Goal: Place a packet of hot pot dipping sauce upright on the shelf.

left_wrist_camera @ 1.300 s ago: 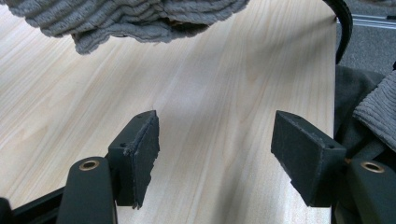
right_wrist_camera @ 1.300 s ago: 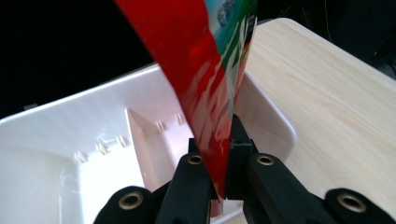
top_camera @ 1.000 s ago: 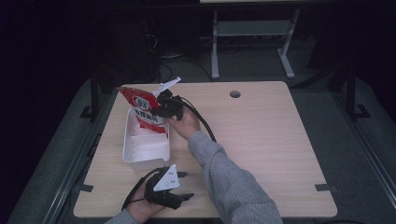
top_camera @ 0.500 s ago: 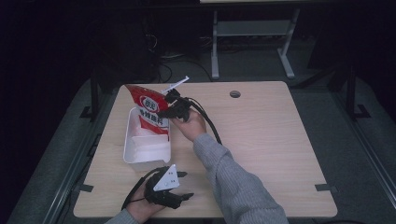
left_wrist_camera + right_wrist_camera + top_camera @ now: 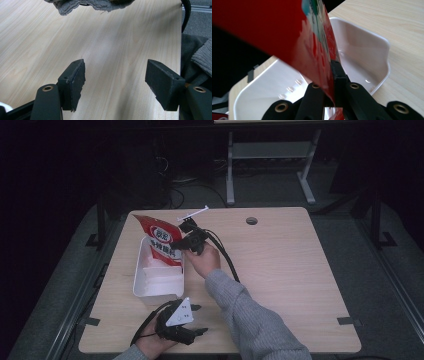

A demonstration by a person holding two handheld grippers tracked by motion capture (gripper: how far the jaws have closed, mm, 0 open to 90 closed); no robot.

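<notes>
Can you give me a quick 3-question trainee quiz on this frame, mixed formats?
1. True or false: the right gripper is shut on the red snack bag.
2. Multiple choice: what lies below the held bag? A) a wooden bowl B) a white plastic tray C) a cardboard box
3. Short answer: how do the left gripper jaws stand, and what is between them?

Key
1. True: in the right gripper view the two jaws pinch the bag's edge.
2. B: the bag hangs over the tray, which sits on the wooden table.
3. Open, wide apart, with nothing between them; bare table shows beyond.
</notes>
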